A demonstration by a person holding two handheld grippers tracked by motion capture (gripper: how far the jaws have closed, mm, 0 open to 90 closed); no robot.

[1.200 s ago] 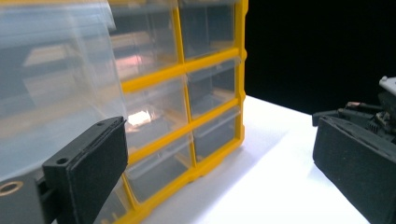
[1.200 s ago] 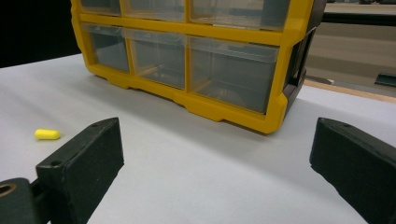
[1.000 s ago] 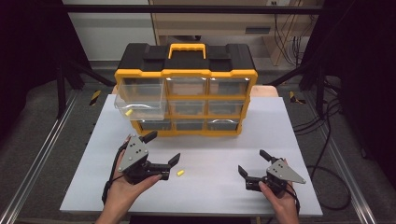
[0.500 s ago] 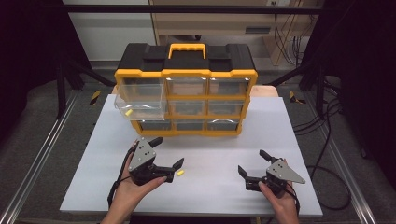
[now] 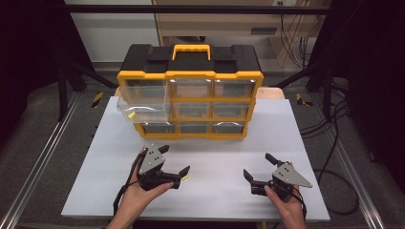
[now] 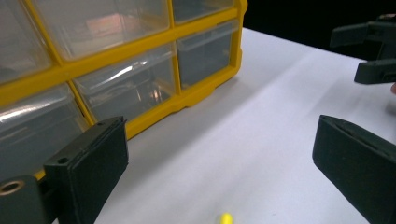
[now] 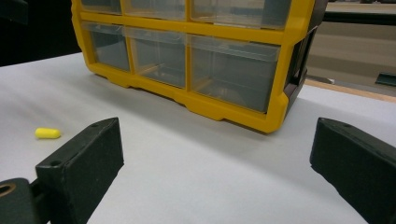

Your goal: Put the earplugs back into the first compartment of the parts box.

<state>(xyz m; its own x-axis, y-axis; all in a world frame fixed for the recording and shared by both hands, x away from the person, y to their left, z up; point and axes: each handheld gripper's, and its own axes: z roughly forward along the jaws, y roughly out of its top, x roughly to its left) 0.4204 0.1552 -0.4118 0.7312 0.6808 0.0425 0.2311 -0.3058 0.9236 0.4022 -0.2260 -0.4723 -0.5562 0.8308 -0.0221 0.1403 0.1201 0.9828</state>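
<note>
Between left tongs, earplug (untouched)

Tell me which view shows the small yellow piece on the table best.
The right gripper view: the yellow piece lies whole and unobstructed on the white table. The left gripper view cuts it off at the bottom edge; the high view shows a speck by the left hand-held gripper.

The white tabletop carries a yellow-and-black drawer cabinet standing at its far side, its top left drawer pulled out; a small yellow capsule lies on the bare sheet nearer the person, well apart from the cabinet.
</note>
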